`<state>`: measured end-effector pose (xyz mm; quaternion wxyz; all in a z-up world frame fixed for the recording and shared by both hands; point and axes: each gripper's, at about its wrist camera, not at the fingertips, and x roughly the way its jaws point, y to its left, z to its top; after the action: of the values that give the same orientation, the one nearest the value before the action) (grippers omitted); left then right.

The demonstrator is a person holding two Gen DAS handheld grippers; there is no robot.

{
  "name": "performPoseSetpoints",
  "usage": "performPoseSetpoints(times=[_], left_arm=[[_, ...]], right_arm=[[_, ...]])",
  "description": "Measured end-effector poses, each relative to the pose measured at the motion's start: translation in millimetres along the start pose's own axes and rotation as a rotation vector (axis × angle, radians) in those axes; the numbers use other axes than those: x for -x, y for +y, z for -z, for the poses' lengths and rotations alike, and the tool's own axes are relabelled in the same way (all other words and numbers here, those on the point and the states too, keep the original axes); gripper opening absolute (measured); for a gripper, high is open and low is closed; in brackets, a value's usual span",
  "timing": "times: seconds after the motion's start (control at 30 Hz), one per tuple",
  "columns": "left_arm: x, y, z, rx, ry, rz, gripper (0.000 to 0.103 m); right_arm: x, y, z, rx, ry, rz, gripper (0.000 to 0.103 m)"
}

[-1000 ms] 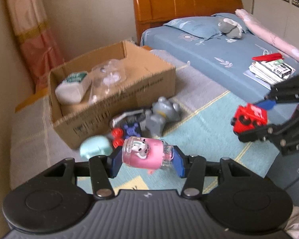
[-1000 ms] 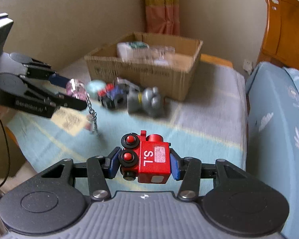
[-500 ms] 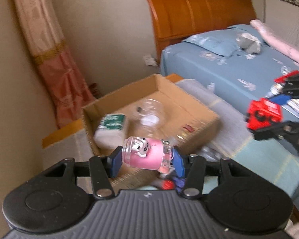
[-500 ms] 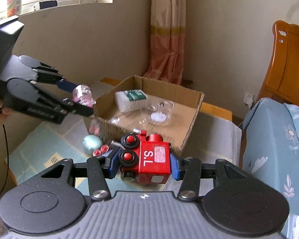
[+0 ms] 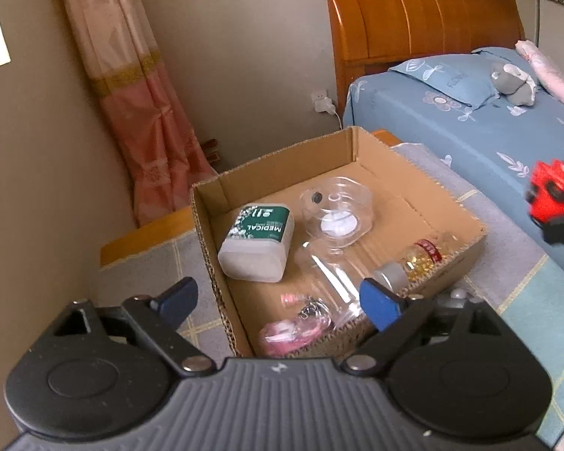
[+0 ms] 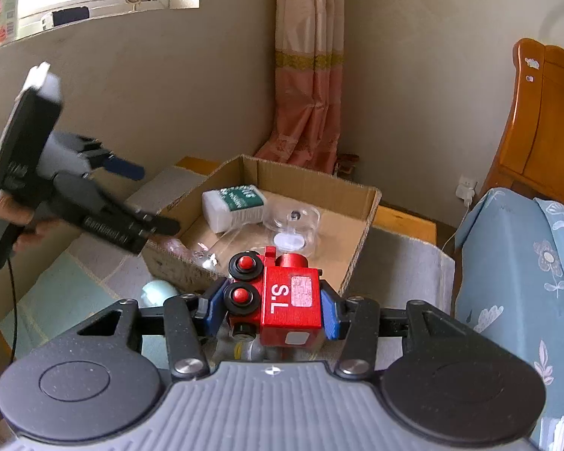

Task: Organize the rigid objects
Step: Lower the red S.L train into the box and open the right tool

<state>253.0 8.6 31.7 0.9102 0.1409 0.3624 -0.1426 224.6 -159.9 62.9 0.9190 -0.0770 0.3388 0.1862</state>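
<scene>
Just ahead of and below the right gripper [image 6: 269, 310], clamped on the red toy train [image 6: 282, 300], lay the open cardboard box [image 6: 361, 225]. The left gripper [image 5: 278, 300], jaws just spread and empty, hung over the pink keychain toy [image 5: 293, 332] inside the box's near corner.

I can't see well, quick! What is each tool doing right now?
Left tool: open, jaws just opened, holding nothing; the pink toy lies in the cardboard box.
Right tool: closed on the red toy train.
</scene>
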Motion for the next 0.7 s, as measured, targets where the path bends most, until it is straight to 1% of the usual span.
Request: performPoseSetpoints(times=[0.13, 0.23, 0.4, 0.6, 0.63, 0.67, 0.7], left_arm=[[9, -4, 8, 0.002, -0.008, 0.019, 0.096], [11, -9, 15, -0.004, 0.01, 0.026, 0.096], [16, -13, 28, -0.013, 0.035, 0.043, 0.096], [20, -10, 35, -0.013, 0.027, 0.066, 0.096], [19, -9, 36, -0.008, 0.023, 0.068, 0.096], [19, -9, 37, -0.003, 0.021, 0.069, 0.096], [19, -8, 38, 0.0, 0.018, 0.072, 0.096]], right_arm=[[-9, -3, -14, 0.002, -0.009, 0.001, 0.054], [-21, -8, -25, -0.012, -0.008, -0.01, 0.054], [-49, -15, -39, -0.035, 0.023, -0.018, 0.054], [-85, -22, -42, -0.061, 0.079, -0.004, 0.054], [-89, -24, -42, -0.07, 0.08, 0.002, 0.06], [-92, -25, -42, -0.077, 0.084, 0.008, 0.079], [-94, -26, -42, -0.088, 0.083, 0.026, 0.089]])
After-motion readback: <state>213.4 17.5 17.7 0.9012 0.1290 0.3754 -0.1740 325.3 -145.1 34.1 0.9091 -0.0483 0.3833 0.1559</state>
